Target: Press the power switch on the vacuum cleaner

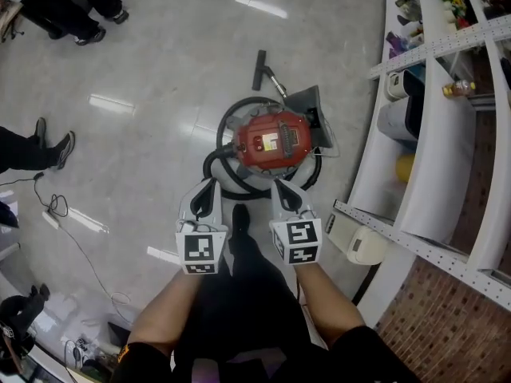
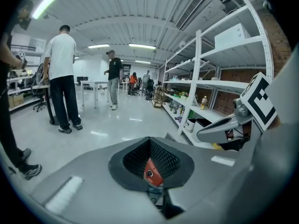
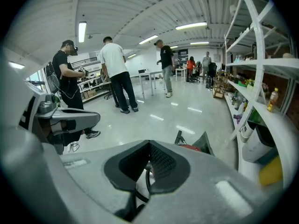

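A red canister vacuum cleaner stands on the floor ahead of me, with its black hose looped round it and the floor nozzle lying beyond. Its power switch cannot be made out. My left gripper and right gripper hover side by side just short of the vacuum, above it and apart from it, both shut and holding nothing. In the left gripper view a patch of the red vacuum body shows through the hole behind the left gripper. The right gripper has hose showing below it.
White metal shelving with bottles and containers runs along the right, close to the vacuum. People stand at the upper left and the left edge. A thin cable trails over the floor at left. My own shoe is between the grippers.
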The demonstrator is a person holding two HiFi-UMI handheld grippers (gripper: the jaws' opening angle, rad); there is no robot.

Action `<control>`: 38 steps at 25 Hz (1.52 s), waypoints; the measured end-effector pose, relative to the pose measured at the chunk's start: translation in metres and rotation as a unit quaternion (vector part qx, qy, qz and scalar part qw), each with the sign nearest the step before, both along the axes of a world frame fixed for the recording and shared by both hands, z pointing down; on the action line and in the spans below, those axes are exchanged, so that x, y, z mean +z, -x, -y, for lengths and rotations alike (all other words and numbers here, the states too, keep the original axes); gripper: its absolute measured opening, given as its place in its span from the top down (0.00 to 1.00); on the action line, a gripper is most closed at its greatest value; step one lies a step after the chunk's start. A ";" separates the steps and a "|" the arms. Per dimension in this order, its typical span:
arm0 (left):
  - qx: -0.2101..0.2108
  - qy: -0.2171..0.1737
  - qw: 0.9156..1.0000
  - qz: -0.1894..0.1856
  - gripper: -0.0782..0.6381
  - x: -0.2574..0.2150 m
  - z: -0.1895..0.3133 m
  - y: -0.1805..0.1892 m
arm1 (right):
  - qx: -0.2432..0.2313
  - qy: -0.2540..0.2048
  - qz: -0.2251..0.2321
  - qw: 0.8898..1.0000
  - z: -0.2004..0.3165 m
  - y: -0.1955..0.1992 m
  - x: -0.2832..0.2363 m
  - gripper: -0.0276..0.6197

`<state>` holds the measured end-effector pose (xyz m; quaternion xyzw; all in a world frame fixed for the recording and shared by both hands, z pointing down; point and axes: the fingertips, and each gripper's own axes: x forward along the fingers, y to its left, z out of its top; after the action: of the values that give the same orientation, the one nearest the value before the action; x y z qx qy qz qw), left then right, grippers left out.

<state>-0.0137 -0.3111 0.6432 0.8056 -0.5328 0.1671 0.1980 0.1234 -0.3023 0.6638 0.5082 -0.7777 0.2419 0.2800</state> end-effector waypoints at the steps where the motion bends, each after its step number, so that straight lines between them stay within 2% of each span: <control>1: 0.003 0.006 1.000 0.000 0.87 0.010 0.006 -0.001 | 0.004 0.006 -0.003 1.000 0.005 -0.002 0.009 0.97; 10: 0.058 0.084 0.995 -0.001 0.87 0.110 0.039 -0.014 | 0.038 0.067 -0.018 0.997 0.051 -0.003 0.099 0.97; 21: 0.073 0.122 0.990 0.010 0.87 0.201 0.080 -0.017 | 0.042 0.126 -0.049 0.990 0.089 0.000 0.196 0.97; 28: 0.084 0.141 0.986 0.016 0.87 0.240 0.095 -0.019 | 0.039 0.161 -0.067 0.984 0.100 -0.001 0.240 0.97; 38: 0.097 0.161 0.982 0.022 0.87 0.263 0.103 -0.022 | 0.043 0.205 -0.088 0.974 0.101 -0.004 0.274 0.97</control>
<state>0.0086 -0.4139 0.9061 0.8073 -0.4220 0.2872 0.2962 0.1276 -0.4029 0.9383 0.4923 -0.6613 0.3622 0.4349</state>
